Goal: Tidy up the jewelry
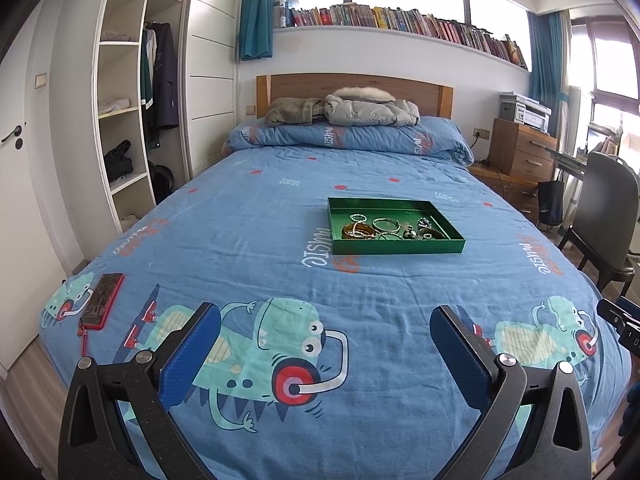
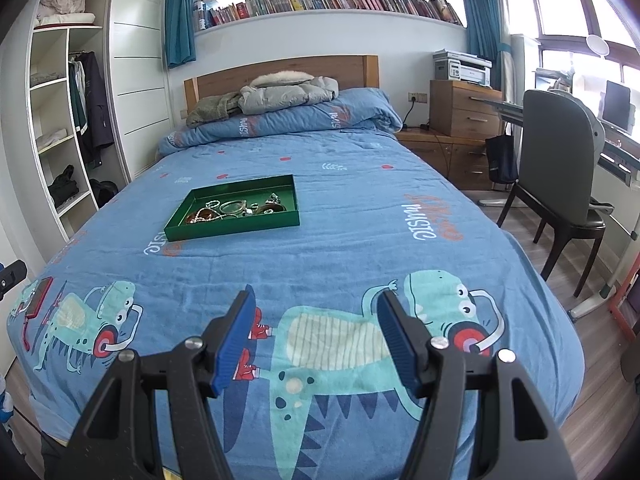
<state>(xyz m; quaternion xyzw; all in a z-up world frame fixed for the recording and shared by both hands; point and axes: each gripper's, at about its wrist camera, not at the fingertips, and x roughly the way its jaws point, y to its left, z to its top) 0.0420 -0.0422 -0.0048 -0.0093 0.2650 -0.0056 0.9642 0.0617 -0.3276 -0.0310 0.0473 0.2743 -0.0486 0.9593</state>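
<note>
Two grippers: both hover over the foot of the bed [image 1: 260, 208], each with nothing between its blue pads.
Left gripper [image 1: 325, 344]: jaws spread wide, released, above the dinosaur print on the blue cover.
Right gripper [image 2: 316, 336]: jaws also parted, released, above another dinosaur print nearer the bed's right edge.
Tray [image 1: 400, 246]: shallow green rectangle resting flat on the cover around mid-bed; seen again from the right wrist [image 2: 224, 232].
Tray contents: jewelry [image 1: 394, 229] gathered toward the near half of the tray; the far half shows bare green floor.
Pieces visible: a brown bangle [image 1: 358, 231] at the left with a pale chain lying over it, silver rings of wire or bangles [image 1: 386, 225] in the middle, small dark and metallic items at the right too small to tell apart.
Jewelry relative to left gripper: well ahead of the fingertips and slightly to the right, not touched.
Jewelry relative to right gripper: well ahead and off to the left [image 2: 236, 210], not touched.
Phone [image 1: 102, 300]: red-cased, lying on the cover near the bed's left edge, left of the left gripper and well apart from the tray.
Far end of bed: folded blue quilt [image 1: 348, 136] with a grey jacket [image 1: 372, 110] heaped on top, against the wooden headboard.
</note>
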